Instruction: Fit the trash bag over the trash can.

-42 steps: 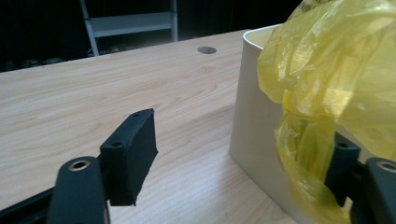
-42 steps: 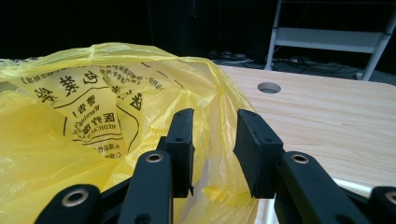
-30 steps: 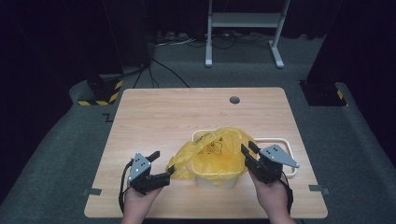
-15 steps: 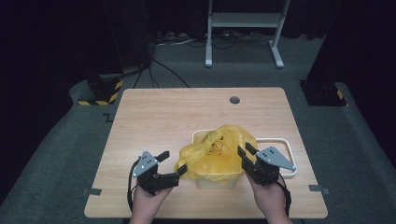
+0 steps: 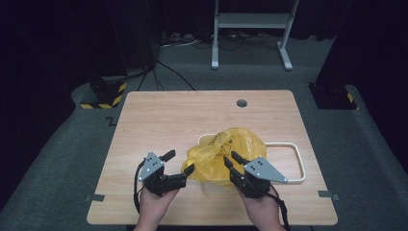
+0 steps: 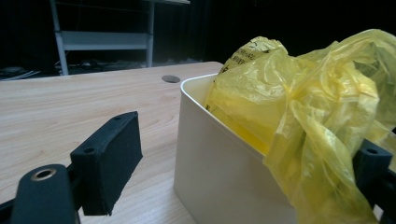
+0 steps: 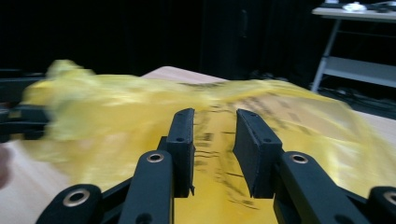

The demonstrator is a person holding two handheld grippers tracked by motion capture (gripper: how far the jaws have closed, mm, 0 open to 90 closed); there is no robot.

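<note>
Moved since earlier: right gripper [image 5: 232,162] shifting left along the bag's near side; left gripper [image 5: 179,162] dropping back off the bag, jaws having just been opening.
Left jaws: standing wide, one pad out over bare wood, the other tucked under a hanging fold of the yellow plastic bag [image 6: 317,121]; not pinching anything.
Right jaws: having just been closing a little, narrow gap left, pads [image 7: 183,140] hovering over printed yellow film; grasping or not, cannot tell, view blurring.
Bag position: sitting in the white bin [image 6: 219,163], bulging above its rim and spilling over the near wall; near the table's front edge, between both grippers.
Bin contents: holding the bag, nothing else visible inside.
Bin edges: rounded corner facing the left gripper, rim [image 5: 293,144] showing bare on the right side, beyond the bag.
Open room: wooden table [image 5: 192,115] lying bare across the far half and whole left side; round cable hole [image 5: 241,103] sitting near the far edge, well apart from the bin.
Table edges: front edge running just under both wrists; dark floor dropping away all round.
</note>
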